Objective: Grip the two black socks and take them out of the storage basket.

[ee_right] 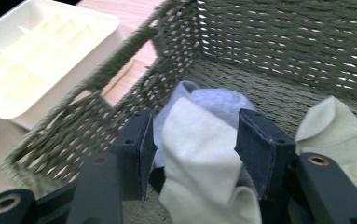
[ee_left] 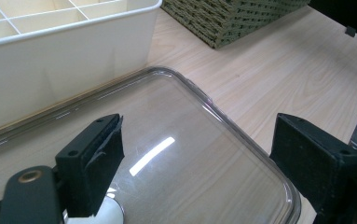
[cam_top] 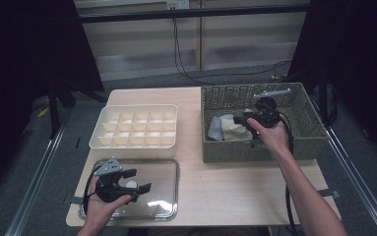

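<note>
Pale wooden table stands on a grey carpeted floor, with dark curtains to either side and cables trailing along the far wall. On the far left of the tabletop sits a cream plastic organizer box divided into many small compartments, all of them bare. Just near of it lies a clear plastic lid, flat on the wood. On the far right stands a green woven basket holding socks.

Over the near left part of the lid, the left gripper is held in the person's left hand; its jaws stand wide apart with nothing between them, and in the left gripper view the lid's rounded corner shows between them below.

Reaching into the basket, the right hand carries the right gripper, which points left toward the socks. In the right gripper view its jaws flank a pale cream sock lying over a grey sock, with the pads at the cloth's edges; whether they press it I cannot tell. Another pale yellowish sock lies to the right, against the basket's floor.
</note>
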Demonstrator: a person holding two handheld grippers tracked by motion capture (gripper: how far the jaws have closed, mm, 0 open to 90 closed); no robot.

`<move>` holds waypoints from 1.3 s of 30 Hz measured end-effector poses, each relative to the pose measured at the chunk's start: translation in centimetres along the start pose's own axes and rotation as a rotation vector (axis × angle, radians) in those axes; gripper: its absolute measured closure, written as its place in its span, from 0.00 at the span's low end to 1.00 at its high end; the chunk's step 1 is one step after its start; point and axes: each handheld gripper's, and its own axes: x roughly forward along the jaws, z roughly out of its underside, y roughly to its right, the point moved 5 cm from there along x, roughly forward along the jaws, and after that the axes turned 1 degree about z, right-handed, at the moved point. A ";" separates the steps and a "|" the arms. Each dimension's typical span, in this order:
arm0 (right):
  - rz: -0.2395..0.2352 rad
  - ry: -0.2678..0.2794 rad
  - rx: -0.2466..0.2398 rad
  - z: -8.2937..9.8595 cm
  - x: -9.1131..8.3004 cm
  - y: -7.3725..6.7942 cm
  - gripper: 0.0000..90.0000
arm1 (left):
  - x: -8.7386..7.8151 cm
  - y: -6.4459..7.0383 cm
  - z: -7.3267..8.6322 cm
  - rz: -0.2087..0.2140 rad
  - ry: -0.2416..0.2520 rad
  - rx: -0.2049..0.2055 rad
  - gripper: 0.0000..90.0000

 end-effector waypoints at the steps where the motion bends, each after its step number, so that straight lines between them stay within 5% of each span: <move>1: 0.009 -0.007 0.004 -0.2 0.2 0.2 0.52 | 0.1 0.0 0.1 0.001 -0.001 0.002 0.18; 17: 0.024 -0.109 -0.016 -2.1 3.6 1.2 0.40 | 0.2 -0.4 0.6 0.007 -0.020 0.001 0.17; 32: -0.018 -0.274 -0.034 -1.8 8.3 1.4 0.33 | 0.5 -0.9 0.7 0.015 -0.029 -0.014 0.17; 36: -0.023 -0.354 -0.045 -1.0 9.3 1.4 0.38 | 0.5 -0.9 0.7 0.015 -0.030 -0.017 0.17; 39: -0.005 -0.369 -0.056 -0.9 9.3 1.4 0.56 | 0.5 -1.0 0.8 0.013 -0.030 -0.019 0.17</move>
